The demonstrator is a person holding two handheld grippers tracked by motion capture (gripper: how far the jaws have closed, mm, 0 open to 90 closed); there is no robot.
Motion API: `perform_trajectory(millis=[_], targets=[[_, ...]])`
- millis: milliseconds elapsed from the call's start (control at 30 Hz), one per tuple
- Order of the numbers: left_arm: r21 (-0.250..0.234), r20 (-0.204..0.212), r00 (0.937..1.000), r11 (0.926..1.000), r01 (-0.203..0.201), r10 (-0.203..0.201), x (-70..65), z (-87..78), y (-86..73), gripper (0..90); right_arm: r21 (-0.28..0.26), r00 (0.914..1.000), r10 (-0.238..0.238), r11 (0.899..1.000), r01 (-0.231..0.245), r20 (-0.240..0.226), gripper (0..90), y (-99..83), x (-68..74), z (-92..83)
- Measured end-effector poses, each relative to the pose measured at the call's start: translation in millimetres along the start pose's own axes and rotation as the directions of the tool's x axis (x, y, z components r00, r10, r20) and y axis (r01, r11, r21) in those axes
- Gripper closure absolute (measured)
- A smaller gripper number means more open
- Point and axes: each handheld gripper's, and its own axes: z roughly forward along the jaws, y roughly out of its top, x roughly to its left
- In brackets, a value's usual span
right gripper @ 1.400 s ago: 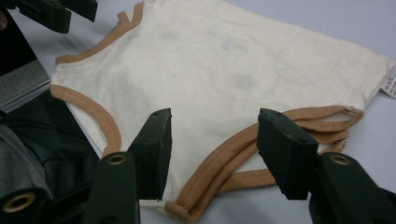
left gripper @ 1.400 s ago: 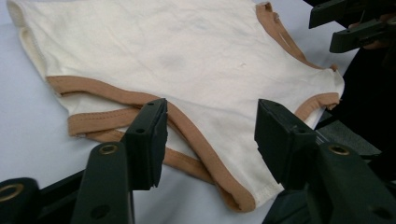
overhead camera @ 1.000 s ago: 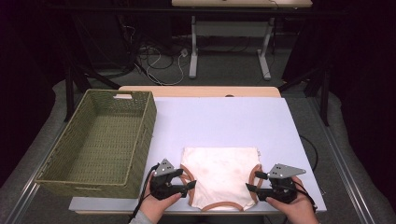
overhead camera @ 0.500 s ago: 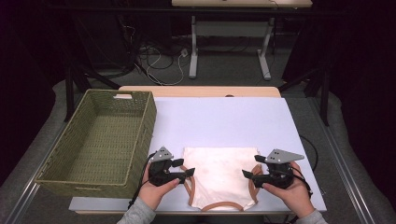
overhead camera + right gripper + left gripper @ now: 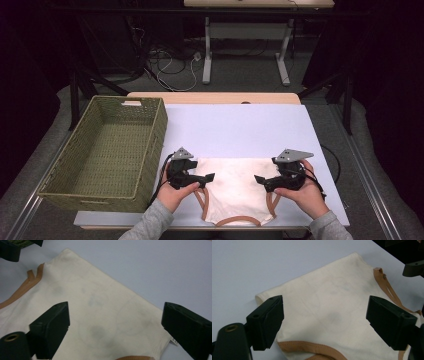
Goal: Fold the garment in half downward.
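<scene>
Lighting's pretty uneven in the high view: the tabletop (image 5: 240, 125) is lit bright and flat from above, while the floor and room behind it drop into near-black. Shadows under the wicker basket (image 5: 107, 150) are soft. The whole shot looks a bit soft and grainy (low-res). In both gripper views the cream garment (image 5: 332, 305) is fairly sharp with no glare, but the black jaws up close go blurry.

My left hand-held gripper (image 5: 206, 178) and my right hand-held gripper (image 5: 262, 179) are black, each topped with a grey three-cornered plate and trailing a black cable. Their jaws are blocky, with small screw holes. I wear grey sleeves (image 5: 150, 225).
</scene>
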Motion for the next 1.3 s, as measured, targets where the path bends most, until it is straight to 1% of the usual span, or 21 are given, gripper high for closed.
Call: perform_trajectory(millis=[67, 167, 233, 267, 333, 367, 433, 467, 567, 667, 767, 800, 867, 967, 1000, 1067, 1100, 1133, 1167, 1233, 1300], targets=[[0.014, 0.024, 0.9997, 0.9999, 0.008, -0.009, 2.5, 4.9, 3.2, 5.0, 0.015, 0.9998, 0.017, 1.0, -0.016, -0.014, 1.1, 1.4, -2.3, 3.8], [0.028, 0.016, 0.9999, 0.9996, 0.006, -0.006, 5.2, 10.6, 8.3, 0.3, 0.034, 0.9996, 0.026, 0.999, -0.026, -0.008, 0.0, 3.8, -4.7, 9.5], [0.02, 0.006, 1.0, 0.9998, 0.005, -0.005, 6.6, 13.4, 12.2, 0.3, 0.037, 0.9996, 0.027, 0.999, -0.027, 0.004, 0.0, 5.6, -6.4, 12.7], [0.018, 0.001, 0.9999, 0.9998, 0.012, -0.012, 7.4, 14.7, 14.2, 0.3, 0.036, 0.9994, 0.035, 0.999, -0.035, 0.004, 0.0, 6.5, -7.1, 14.0], [0.004, 0.004, 0.9999, 0.9999, 0.014, -0.014, 9.8, 16.1, 17.2, 0.3, 0.033, 0.9991, 0.04, 0.999, -0.04, 0.012, 0.1, 7.5, -10.2, 16.9], [-0.012, 0.005, 0.9998, 0.9997, 0.02, -0.02, 10.8, 17.1, 18.1, 0.3, 0.032, 0.9991, 0.04, 0.999, -0.041, 0.014, 0.9, 7.9, -11.9, 18.3], [-0.015, 0.008, 0.9999, 0.9998, 0.013, -0.013, 14.6, 17.7, 19.7, 0.3, 0.032, 0.9988, 0.042, 0.999, -0.042, 0.025, 3.9, 8.8, -14.2, 20.5], [-0.02, 0.0, 0.9999, 0.9997, 0.016, -0.016, 16.1, 18.7, 20.0, 0.3, 0.022, 0.999, 0.036, 0.999, -0.036, 0.028, 5.9, 9.0, -15.3, 22.1], [-0.011, 0.004, 0.9997, 0.9997, 0.024, -0.024, 21.3, 21.3, 20.8, 0.5, 0.014, 0.9979, 0.035, 0.999, -0.036, 0.055, 9.8, 10.4, -18.4, 26.2], [-0.013, -0.008, 0.9996, 0.9996, 0.027, -0.027, 22.8, 25.0, 19.7, 2.3, -0.004, 0.9961, 0.055, 0.999, -0.055, 0.07, 13.8, 11.5, -20.8, 31.2], [-0.009, -0.022, 0.9996, 0.9998, 0.016, -0.016, 25.2, 28.6, 19.0, 8.8, -0.011, 0.9948, 0.063, 0.998, -0.062, 0.08, 16.3, 12.7, -23.0, 34.0], [-0.005, -0.028, 0.9995, 0.9999, 0.01, -0.01, 27.0, 28.9, 19.5, 10.6, -0.024, 0.9947, 0.064, 0.998, -0.062, 0.081, 17.8, 12.2, -23.5, 35.5], [-0.017, -0.028, 0.9994, 0.9997, 0.02, -0.02, 29.6, 28.9, 19.9, 15.3, -0.018, 0.9937, 0.07, 0.997, -0.069, 0.088, 19.5, 11.4, -23.6, 37.8], [-0.02, -0.033, 0.999, 0.9993, 0.031, -0.031, 34.3, 29.4, 20.4, 16.3, -0.014, 0.9922, 0.067, 0.998, -0.066, 0.105, 24.0, 9.7, -24.6, 39.8], [-0.013, -0.029, 0.9991, 0.9995, 0.03, -0.031, 36.2, 29.5, 20.5, 17.8, -0.014, 0.9915, 0.076, 0.997, -0.075, 0.106, 24.7, 9.2, -24.8, 40.3], [-0.009, -0.038, 0.9987, 0.9994, 0.034, -0.034, 38.9, 30.2, 19.4, 20.6, -0.005, 0.9908, 0.062, 0.998, -0.062, 0.12, 26.8, 8.0, -26.7, 42.0], [-0.004, -0.032, 0.9986, 0.9991, 0.042, -0.043, 39.8, 30.5, 18.8, 21.5, 0.007, 0.9901, 0.065, 0.998, -0.066, 0.125, 27.2, 7.7, -27.5, 42.7], [0.0, -0.029, 0.9988, 0.9992, 0.039, -0.039, 40.6, 30.3, 17.9, 24.4, 0.005, 0.9888, 0.072, 0.997, -0.074, 0.131, 27.6, 6.9, -27.9, 43.8], [0.003, -0.038, 0.9985, 0.9992, 0.039, -0.039, 40.2, 30.3, 16.7, 26.7, 0.011, 0.9882, 0.066, 0.998, -0.069, 0.138, 28.8, 6.6, -28.7, 44.1], [0.006, -0.07, 0.9972, 0.9996, 0.028, -0.027, 41.2, 30.6, 14.2, 28.5, 0.012, 0.9882, 0.057, 0.998, -0.06, 0.142, 30.0, 5.7, -28.6, 44.8], [0.01, -0.093, 0.9951, 0.9993, 0.036, -0.035, 43.9, 31.7, 12.0, 31.6, 0.011, 0.9876, 0.049, 0.999, -0.052, 0.149, 32.4, 4.9, -28.8, 45.1]])
